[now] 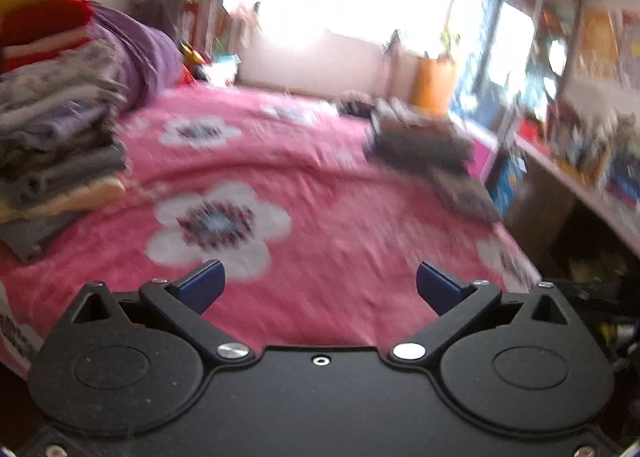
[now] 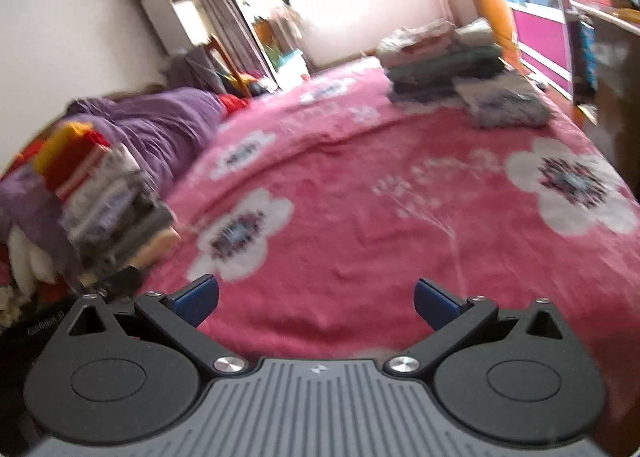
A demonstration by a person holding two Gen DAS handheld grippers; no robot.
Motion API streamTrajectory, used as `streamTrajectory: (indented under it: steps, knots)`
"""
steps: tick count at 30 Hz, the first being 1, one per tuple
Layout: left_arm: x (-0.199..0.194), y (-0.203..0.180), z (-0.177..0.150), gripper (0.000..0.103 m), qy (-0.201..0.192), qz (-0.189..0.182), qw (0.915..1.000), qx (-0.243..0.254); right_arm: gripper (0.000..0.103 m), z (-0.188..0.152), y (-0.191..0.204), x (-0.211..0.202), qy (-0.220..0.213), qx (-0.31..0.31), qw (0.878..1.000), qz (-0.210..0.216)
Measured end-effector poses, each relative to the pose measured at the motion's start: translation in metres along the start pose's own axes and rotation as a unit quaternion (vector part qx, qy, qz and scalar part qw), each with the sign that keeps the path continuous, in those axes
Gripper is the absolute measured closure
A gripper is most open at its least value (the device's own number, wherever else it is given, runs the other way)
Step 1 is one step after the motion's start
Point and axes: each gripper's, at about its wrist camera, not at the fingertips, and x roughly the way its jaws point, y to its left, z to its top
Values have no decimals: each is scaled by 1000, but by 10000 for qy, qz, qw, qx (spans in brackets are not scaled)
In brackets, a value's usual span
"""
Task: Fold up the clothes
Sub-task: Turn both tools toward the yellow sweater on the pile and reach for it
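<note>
Left gripper [image 1: 320, 287] first: in the left wrist view we see its two blue-tipped fingers [image 1: 202, 285] spread wide apart with nothing between them, poised over the pink flowered bedspread [image 1: 328, 197]. We note a tall stack of folded clothes [image 1: 56, 129] at the left edge of this view, resting on the bedspread, with yellow and red items on top and grey ones lower down; a purple pillow [image 1: 140, 49] lies just behind it. We find a second, darker pile of folded garments [image 1: 416, 137] on the far right part of the bed, near the shelving [image 1: 580, 145] along the wall. The whole view is blurred, so finer detail cannot be told. In the right wrist view, we see the right gripper [image 2: 316, 303] likewise fully spread, its blue fingers [image 2: 196, 303] empty above the same bedspread [image 2: 360, 241]. Here the tall stack [image 2: 108, 205] sits at the left, beside the purple pillow [image 2: 160, 129], and the darker pile [image 2: 444, 73] lies at the far end of the bed with a smaller folded item [image 2: 504, 103] just beside it on the right.
</note>
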Motion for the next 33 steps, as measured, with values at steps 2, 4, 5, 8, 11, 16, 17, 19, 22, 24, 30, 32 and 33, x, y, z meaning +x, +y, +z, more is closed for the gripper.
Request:
streamTrajectory:
  steps: [2, 4, 5, 8, 11, 16, 17, 19, 22, 24, 30, 32, 33]
  knots:
    - [3, 26, 19, 1, -192, 236, 9995, -115, 0, 5, -4, 9, -143, 27, 9996, 262]
    - [5, 53, 37, 1, -384, 473, 9979, -230, 0, 10, -4, 25, -372, -132, 9986, 360]
    - [6, 66, 47, 1, -479, 591, 9967, -288, 0, 14, -3, 35, -462, -223, 9980, 359]
    - [10, 105, 74, 1, -766, 943, 9915, -460, 0, 25, 7, 67, -666, -668, 9945, 447]
    - [14, 145, 102, 1, -1050, 1294, 9840, -630, 0, 35, 6, 99, -722, -888, 9927, 389]
    - [17, 200, 147, 1, -1574, 1907, 9661, -738, 0, 44, -22, 151, -507, -399, 9958, 652]
    - [16, 208, 159, 1, -1772, 2043, 9609, -599, 0, 43, -26, 156, -472, -332, 9961, 660]
    - [17, 228, 184, 1, -2181, 2213, 9497, -387, 0, 41, -34, 164, -401, -199, 9967, 677]
    - [27, 257, 222, 2, -2482, 2602, 9330, -125, 0, 38, -47, 177, -295, 1, 9971, 701]
    - [40, 273, 242, 3, -2536, 2885, 9233, 78, 0, 36, -55, 186, -225, 134, 9971, 717]
    - [68, 329, 274, 14, -2395, 3290, 9131, -249, 0, 23, -74, 207, 99, 634, 9933, 959]
    - [74, 349, 282, 15, -2315, 3139, 9189, -590, 0, 21, -77, 211, 223, 708, 9904, 1169]
    - [76, 358, 286, 19, -2275, 2998, 9232, -785, 0, 20, -77, 211, 235, 714, 9896, 1224]
